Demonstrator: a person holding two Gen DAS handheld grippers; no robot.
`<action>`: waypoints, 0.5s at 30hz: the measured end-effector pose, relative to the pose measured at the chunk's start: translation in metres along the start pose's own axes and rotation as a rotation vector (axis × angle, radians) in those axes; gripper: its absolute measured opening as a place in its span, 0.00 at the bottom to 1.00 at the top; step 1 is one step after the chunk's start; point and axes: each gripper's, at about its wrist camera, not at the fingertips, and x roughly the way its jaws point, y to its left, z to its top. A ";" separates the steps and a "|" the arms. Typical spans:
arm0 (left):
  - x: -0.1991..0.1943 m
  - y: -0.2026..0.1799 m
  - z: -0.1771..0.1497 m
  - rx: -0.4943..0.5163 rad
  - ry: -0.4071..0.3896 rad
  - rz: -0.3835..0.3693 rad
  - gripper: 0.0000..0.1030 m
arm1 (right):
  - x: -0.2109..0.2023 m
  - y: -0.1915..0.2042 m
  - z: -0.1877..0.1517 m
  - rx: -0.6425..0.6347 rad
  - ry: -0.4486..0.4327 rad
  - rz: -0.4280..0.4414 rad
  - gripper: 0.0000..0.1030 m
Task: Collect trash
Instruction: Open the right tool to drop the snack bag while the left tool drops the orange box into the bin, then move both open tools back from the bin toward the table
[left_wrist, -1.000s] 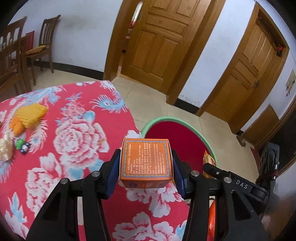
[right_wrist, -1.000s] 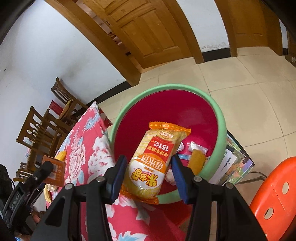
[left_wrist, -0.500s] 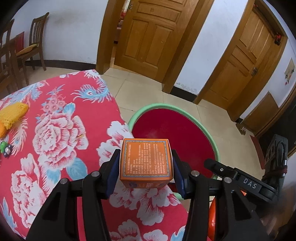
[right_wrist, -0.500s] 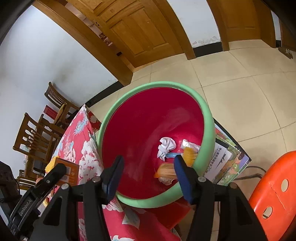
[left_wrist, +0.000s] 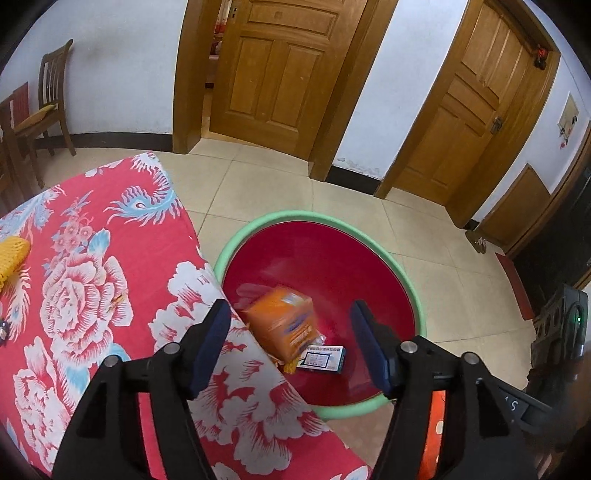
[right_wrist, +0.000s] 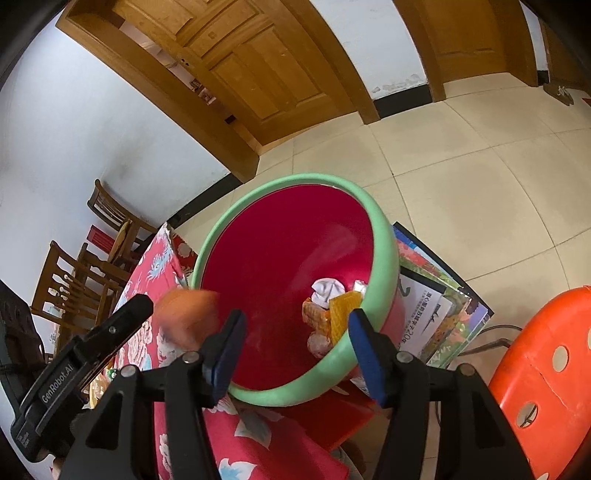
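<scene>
My left gripper (left_wrist: 290, 345) has its jaws spread wide, nothing touching either blue pad. It hangs over the near edge of the red basin (left_wrist: 236, 242), which has a green rim and stands just beside the table with the red flowered cloth (left_wrist: 110, 280). The orange box (left_wrist: 282, 325) shows between my left jaws, tilted on one corner and slightly blurred, apart from both pads and inside the basin's opening. Just beside it in the basin lies a small white and blue box (left_wrist: 322, 360).

My right gripper (right_wrist: 295, 350) is also spread wide and holds nothing; its pads frame the basin's near rim. From this side the orange box (right_wrist: 188, 317) is a blurred orange shape at the basin's rim on the table side, next to the black finger of my left gripper. Against the basin's wall farthest from the table lie a crumpled white tissue (right_wrist: 327, 290), a yellow snack wrapper (right_wrist: 341, 314) and a small silver packet (right_wrist: 359, 286). Beyond the basin, away from the table, sit a stack of printed papers (right_wrist: 432, 314) and an orange plastic stool (right_wrist: 546, 369).
</scene>
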 end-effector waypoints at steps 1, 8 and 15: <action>-0.001 0.000 0.000 -0.001 -0.002 0.004 0.68 | 0.000 0.000 0.000 -0.001 0.000 0.000 0.60; -0.016 0.018 -0.003 -0.050 -0.021 0.038 0.68 | -0.002 0.002 -0.003 -0.013 0.003 0.017 0.63; -0.040 0.049 -0.010 -0.122 -0.059 0.094 0.69 | 0.000 0.020 -0.010 -0.042 0.030 0.045 0.67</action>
